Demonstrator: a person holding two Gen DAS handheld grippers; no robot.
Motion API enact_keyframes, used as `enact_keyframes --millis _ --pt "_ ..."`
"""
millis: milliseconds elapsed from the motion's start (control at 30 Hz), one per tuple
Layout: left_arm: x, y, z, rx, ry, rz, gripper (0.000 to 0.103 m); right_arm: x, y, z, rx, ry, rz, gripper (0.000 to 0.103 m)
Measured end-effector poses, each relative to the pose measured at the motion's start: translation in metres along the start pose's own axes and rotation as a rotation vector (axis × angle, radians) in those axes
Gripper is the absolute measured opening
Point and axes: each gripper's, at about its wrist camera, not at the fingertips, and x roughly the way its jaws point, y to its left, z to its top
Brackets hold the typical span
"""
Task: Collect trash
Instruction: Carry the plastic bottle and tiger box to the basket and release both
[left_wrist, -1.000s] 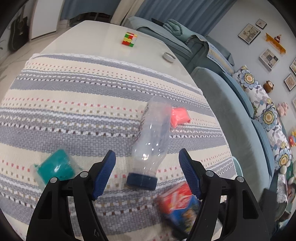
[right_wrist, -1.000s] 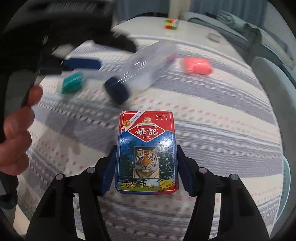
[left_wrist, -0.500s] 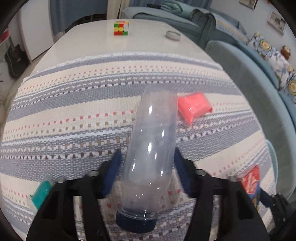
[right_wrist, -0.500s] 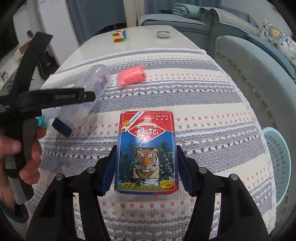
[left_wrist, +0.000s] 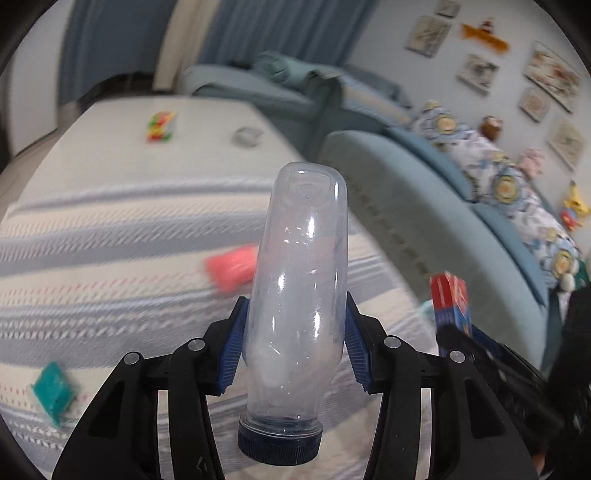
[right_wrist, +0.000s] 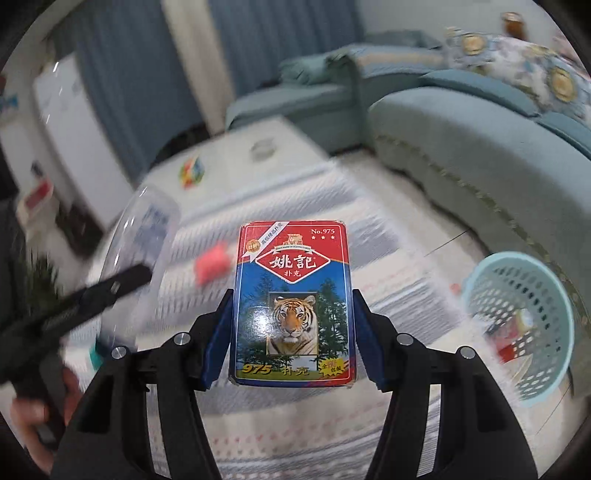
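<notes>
My left gripper (left_wrist: 295, 350) is shut on a clear plastic bottle (left_wrist: 299, 295) with a dark blue cap, held above the striped tablecloth (left_wrist: 92, 266), cap toward the camera. My right gripper (right_wrist: 291, 332) is shut on a red and blue playing-card box (right_wrist: 293, 306) with a tiger picture, lifted off the table. That box also shows at the right of the left wrist view (left_wrist: 450, 299). A pink packet (left_wrist: 231, 267) and a teal packet (left_wrist: 53, 387) lie on the cloth. A light blue mesh basket (right_wrist: 546, 288) stands on the floor at the right, with some trash inside.
A colour cube (left_wrist: 160, 127) and a tape roll (left_wrist: 247, 136) sit on the bare white table end beyond the cloth. A blue-green sofa (right_wrist: 461, 129) runs along the right side. The left gripper and bottle (right_wrist: 147, 229) appear at the left of the right wrist view.
My left gripper closed on the bottle and lifted it off the cloth. Both grippers rose and swung right, so the basket is now in the right wrist view.
</notes>
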Motion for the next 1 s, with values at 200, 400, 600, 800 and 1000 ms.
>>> enact_keyframes --millis 200,400,600,800,1000 --pt "0.007 -0.100 0.013 0.110 -0.036 -0.117 0.047 -0.038 -0.080 0.028 0.118 -0.096 -0.083 0.057" --pt "0.055 -0.188 0.004 0.172 0.019 -0.203 0.047 -0.050 -0.169 0.032 0.247 -0.093 -0.189 0.057" --pt "0.110 -0.242 -0.030 0.222 0.127 -0.255 0.047 -0.042 -0.260 -0.001 0.428 -0.001 -0.243 0.057" --pt "0.163 -0.269 -0.069 0.242 0.256 -0.261 0.047 -0.021 -0.313 -0.048 0.539 0.098 -0.303 0.057" --pt "0.183 -0.277 -0.093 0.291 0.313 -0.223 0.056 -0.003 -0.330 -0.071 0.595 0.158 -0.333 0.058"
